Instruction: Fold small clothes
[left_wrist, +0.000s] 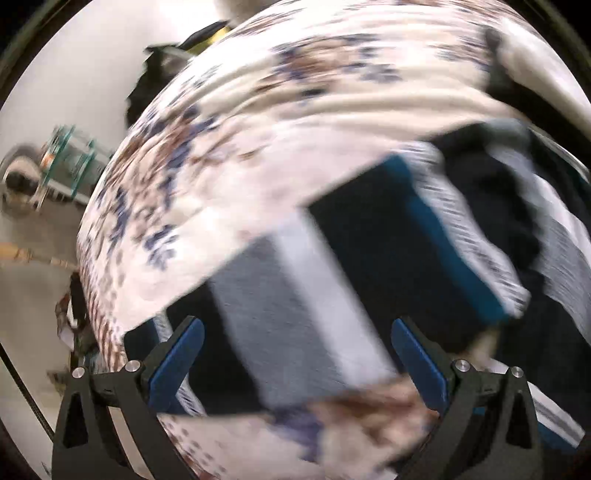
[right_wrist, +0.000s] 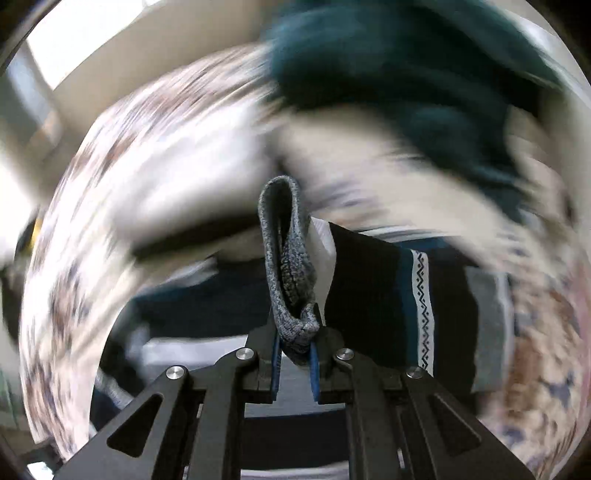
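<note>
A sock with a grey cuff, a white band, a black body and a teal and white patterned band hangs from my right gripper, which is shut on the grey cuff. The left wrist view is blurred by motion. There a similar sock with grey, white, black and teal bands lies on a floral cloth. My left gripper hovers over it, wide open, with the grey and white bands showing between its blue pads.
The floral cloth covers the work surface. A dark teal garment lies at the top right of the right wrist view. More dark clothes lie to the right of the sock. Beyond the cloth's left edge is floor with a green-framed stand.
</note>
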